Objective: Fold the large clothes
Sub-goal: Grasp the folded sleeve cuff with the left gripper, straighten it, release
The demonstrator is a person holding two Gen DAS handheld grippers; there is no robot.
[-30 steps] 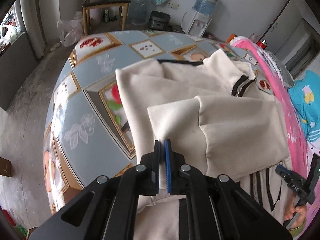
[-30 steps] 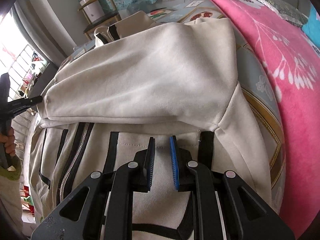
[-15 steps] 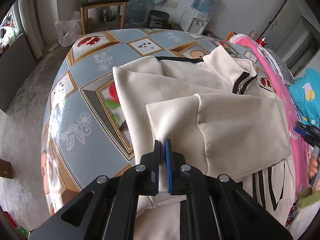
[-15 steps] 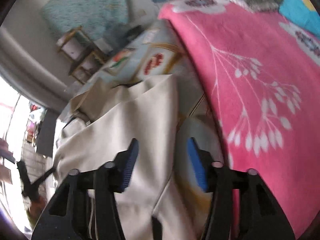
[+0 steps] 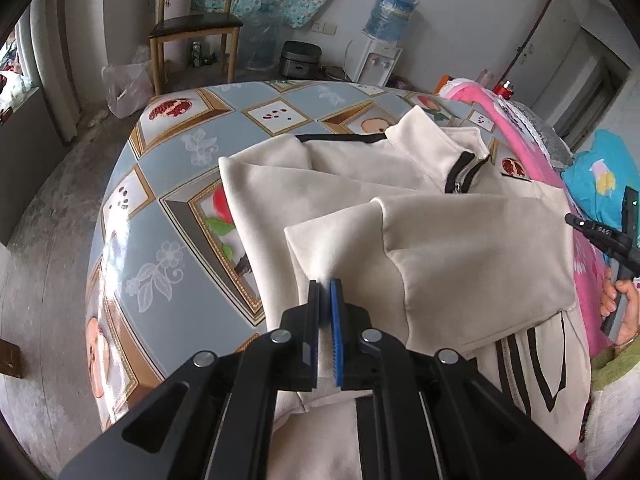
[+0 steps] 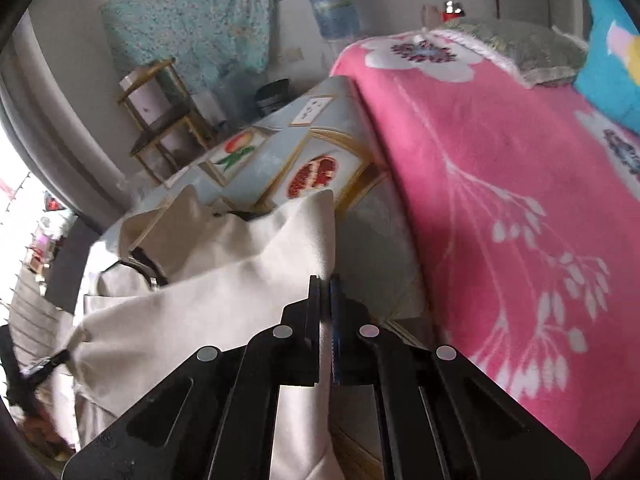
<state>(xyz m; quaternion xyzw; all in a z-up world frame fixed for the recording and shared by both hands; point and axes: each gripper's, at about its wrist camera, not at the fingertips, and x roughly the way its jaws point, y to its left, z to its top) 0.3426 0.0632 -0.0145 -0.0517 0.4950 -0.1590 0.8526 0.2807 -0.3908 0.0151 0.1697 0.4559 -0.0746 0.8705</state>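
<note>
A cream jacket [image 5: 460, 248] with black trim lies on the patterned table [image 5: 160, 208], one part folded over its middle. My left gripper [image 5: 325, 284] pinches the near-left corner of that folded part; its jaws are opening slightly with the fabric still pressed between them. In the right wrist view my right gripper [image 6: 325, 280] is closing on the jacket [image 6: 200, 308] at its right edge, with cloth between the pads. The right gripper [image 5: 576, 222] also shows at the right edge of the left wrist view, held by a hand.
A pink flowered blanket [image 6: 500, 200] runs along the table's right side, with a blue cushion [image 5: 604, 184] beyond it. A wooden chair [image 5: 192, 28], a water dispenser [image 5: 380, 56] and a rice cooker [image 5: 300, 58] stand on the floor behind the table.
My right gripper left the jacket's hem, swung to its right edge by the pink blanket, spread its jaws and then shut them on the cloth there. The left gripper stayed in place.
</note>
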